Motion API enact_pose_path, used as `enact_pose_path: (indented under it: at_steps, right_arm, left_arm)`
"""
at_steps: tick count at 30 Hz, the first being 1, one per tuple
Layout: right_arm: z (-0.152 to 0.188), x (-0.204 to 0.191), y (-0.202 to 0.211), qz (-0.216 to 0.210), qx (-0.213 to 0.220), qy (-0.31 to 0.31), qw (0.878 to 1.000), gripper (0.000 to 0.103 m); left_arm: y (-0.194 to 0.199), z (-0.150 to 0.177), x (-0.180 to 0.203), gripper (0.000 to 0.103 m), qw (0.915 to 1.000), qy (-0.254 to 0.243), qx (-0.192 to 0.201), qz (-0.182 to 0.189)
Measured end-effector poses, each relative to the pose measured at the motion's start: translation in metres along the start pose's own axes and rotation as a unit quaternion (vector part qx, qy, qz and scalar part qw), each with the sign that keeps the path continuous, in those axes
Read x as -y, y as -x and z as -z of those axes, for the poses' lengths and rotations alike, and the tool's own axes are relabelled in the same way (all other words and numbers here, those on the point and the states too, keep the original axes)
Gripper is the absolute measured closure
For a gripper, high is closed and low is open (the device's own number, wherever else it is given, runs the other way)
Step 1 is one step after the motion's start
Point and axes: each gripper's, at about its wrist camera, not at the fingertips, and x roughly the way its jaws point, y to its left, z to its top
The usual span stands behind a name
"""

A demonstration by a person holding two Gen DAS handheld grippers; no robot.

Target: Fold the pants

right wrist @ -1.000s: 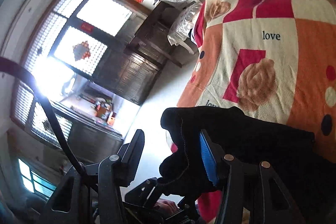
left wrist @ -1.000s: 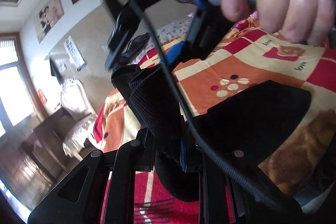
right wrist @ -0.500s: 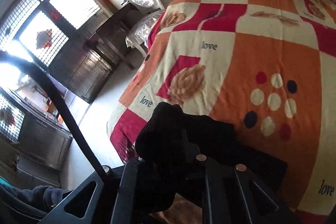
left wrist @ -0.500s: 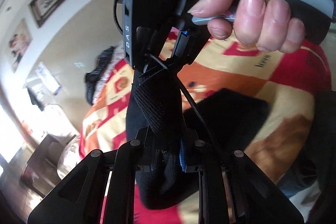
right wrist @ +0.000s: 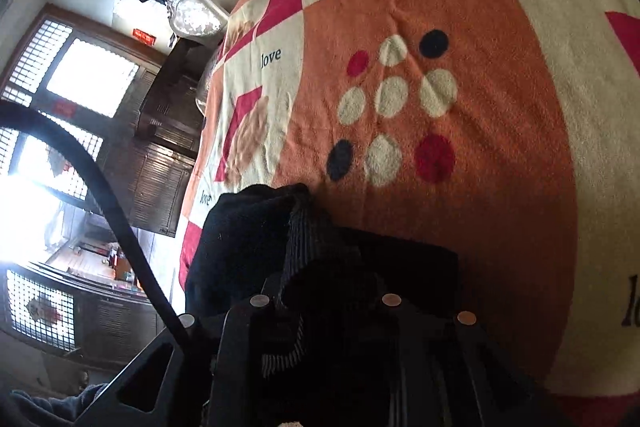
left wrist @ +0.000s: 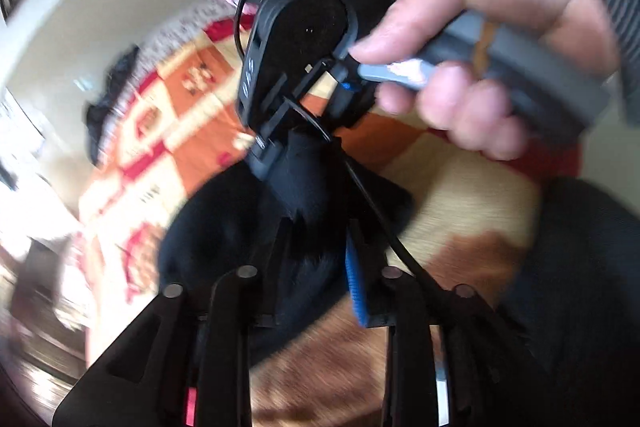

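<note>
Left gripper [left wrist: 316,259] jaws have just been opening, black pants [left wrist: 248,227] between them, grip unclear; right gripper [right wrist: 324,291] likewise, jaws just widened around the ribbed waistband [right wrist: 308,239]; pants bunched near on the patterned blanket [right wrist: 460,7]; mid-fold, I judge; next, lay flat.

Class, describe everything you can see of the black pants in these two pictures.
The black pants are dark, soft knit fabric with a ribbed band, perhaps the waistband. They lie bunched and folded on the orange, red and cream patterned bedspread. The fabric sits between the fingers of both tools: the left tool, whose jaws have just been opening, and the right tool, also just opening. Whether the pads press on the pants cannot be told.
</note>
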Motion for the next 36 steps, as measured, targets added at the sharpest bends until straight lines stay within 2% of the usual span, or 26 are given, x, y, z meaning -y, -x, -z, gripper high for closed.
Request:
enact_pose_path:
  at_steps: [2, 4, 5, 7, 9, 11, 13, 15, 17, 18, 19, 21, 23, 25, 26, 27, 28, 30, 32, 36]
  right_arm:
    - [-0.003, 0.003, 0.01, 0.005, 0.021, -0.009, 1.0, 0.077]
    - [-0.002, 0.003, 0.028, 0.023, 0.049, -0.013, 0.998, 0.075]
    - [-0.001, 0.003, 0.041, 0.039, 0.07, -0.014, 0.997, 0.074]
    - [0.005, 0.0, 0.069, 0.071, 0.112, -0.013, 0.991, 0.074]
    - [0.014, -0.012, 0.095, 0.088, 0.15, 0.009, 0.985, 0.073]
    - [0.029, -0.039, 0.111, 0.11, 0.169, 0.073, 0.977, 0.073]
    - [0.051, -0.071, 0.113, 0.131, 0.174, 0.15, 0.964, 0.073]
    - [0.071, -0.099, 0.108, 0.148, 0.176, 0.216, 0.949, 0.074]
    - [0.092, -0.12, 0.099, 0.146, 0.172, 0.267, 0.937, 0.074]
    - [0.1, -0.128, 0.094, 0.141, 0.169, 0.284, 0.933, 0.074]
    - [0.105, -0.13, 0.09, 0.138, 0.167, 0.292, 0.932, 0.074]
    - [0.111, -0.13, 0.072, 0.122, 0.146, 0.292, 0.937, 0.074]
    - [0.114, -0.122, 0.048, 0.132, 0.124, 0.291, 0.94, 0.074]
    - [0.116, -0.107, 0.02, 0.185, 0.096, 0.284, 0.936, 0.073]
    - [0.116, -0.096, 0.006, 0.201, 0.07, 0.277, 0.937, 0.073]
    - [0.121, -0.084, -0.007, 0.208, 0.047, 0.269, 0.939, 0.072]
    - [0.13, -0.08, -0.003, 0.194, 0.087, 0.276, 0.938, 0.072]
    - [0.132, -0.07, 0.002, 0.169, 0.102, 0.257, 0.946, 0.071]
    - [0.127, -0.064, 0.006, 0.151, 0.1, 0.226, 0.957, 0.071]
    - [0.132, -0.072, 0.006, 0.164, 0.103, 0.239, 0.951, 0.07]
  left_arm:
    - [0.018, 0.0, -0.005, 0.072, 0.998, 0.026, 0.004, 0.058]
    - [0.038, 0.001, -0.016, 0.072, 0.9893, 0.068, 0.012, 0.129]
    - [0.045, 0.002, -0.024, 0.072, 0.9854, 0.087, 0.016, 0.145]
    - [0.058, 0.001, -0.046, 0.072, 0.9786, 0.131, 0.028, 0.156]
    - [0.069, -0.001, -0.082, 0.072, 0.9688, 0.197, 0.044, 0.143]
    - [0.071, -0.004, -0.119, 0.072, 0.9562, 0.259, 0.055, 0.125]
    - [0.06, -0.005, -0.162, 0.069, 0.9305, 0.334, 0.05, 0.142]
    - [0.036, -0.004, -0.202, 0.069, 0.8859, 0.421, 0.028, 0.194]
    - [0.021, 0.001, -0.219, 0.069, 0.8457, 0.472, 0.018, 0.249]
    - [0.007, 0.002, -0.223, 0.069, 0.8293, 0.495, 0.008, 0.26]
    - [-0.002, 0.0, -0.221, 0.069, 0.8262, 0.497, 0.001, 0.265]
    - [-0.023, 0.002, -0.214, 0.069, 0.8187, 0.508, -0.021, 0.266]
    - [-0.049, 0.013, -0.2, 0.069, 0.8097, 0.517, -0.062, 0.27]
    - [-0.078, 0.034, -0.196, 0.07, 0.792, 0.54, -0.103, 0.266]
    - [-0.085, 0.038, -0.19, 0.074, 0.7836, 0.548, -0.106, 0.273]
    - [-0.088, 0.042, -0.191, 0.075, 0.775, 0.559, -0.096, 0.279]
    - [-0.089, 0.044, -0.191, 0.08, 0.7761, 0.559, -0.092, 0.276]
    - [-0.085, 0.045, -0.19, 0.088, 0.7857, 0.551, -0.092, 0.267]
    - [-0.083, 0.045, -0.191, 0.09, 0.7881, 0.546, -0.089, 0.269]
    - [-0.074, 0.047, -0.2, 0.09, 0.7912, 0.54, -0.086, 0.273]
